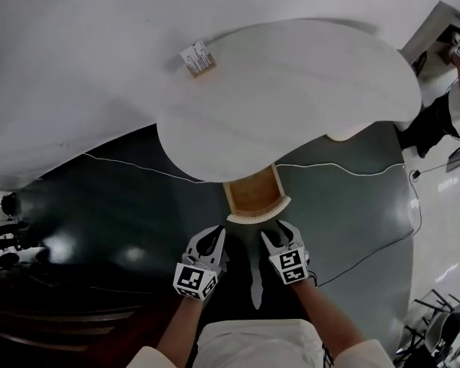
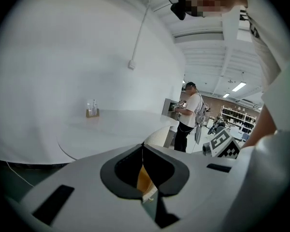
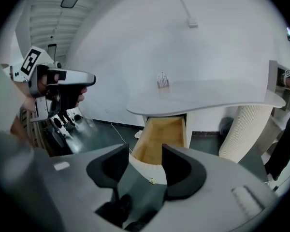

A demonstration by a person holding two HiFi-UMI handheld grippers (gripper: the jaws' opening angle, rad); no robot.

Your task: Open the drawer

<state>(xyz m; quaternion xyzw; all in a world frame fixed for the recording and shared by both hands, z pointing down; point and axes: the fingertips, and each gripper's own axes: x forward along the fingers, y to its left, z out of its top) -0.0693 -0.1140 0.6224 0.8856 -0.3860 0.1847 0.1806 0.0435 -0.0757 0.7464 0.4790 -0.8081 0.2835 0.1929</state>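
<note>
1. Drawer (image 1: 253, 194): wooden box with a white front and a small brass knob (image 3: 151, 181). It projects from under the near edge of the table (image 1: 291, 90), drawn well out, with nothing visible inside. The opening is judged all but done
2. Right gripper (image 3: 145, 166): fingers spread apart, gripping nothing. The knob and drawer front show in the gap just beyond the tips, and no contact is apparent
3. Left gripper (image 2: 142, 146): fingers pressed together at the tips with nothing between them. It sits near the left end of the drawer front
4. Risk, overtravel: the drawer looks near the end of its run, so a further pull may bring it off its runners and drop it to the floor
5. Risk, slipped grip: the knob is small and sits low in the gap of the right gripper. Closing off-centre may pinch only its rim, and the fingers could slide off under load
6. Risk, stray knock: the clenched left gripper, so close to the drawer front, may bump it and push it askew or partly back in
7. Risk, jolted table: a hard tug may shake the card stand (image 1: 198, 58) near the far-left edge and tip it over
8. Risk, footing: a cable (image 1: 138, 167) runs across the dark floor below the near edge, and a step back while pulling may catch it
</note>
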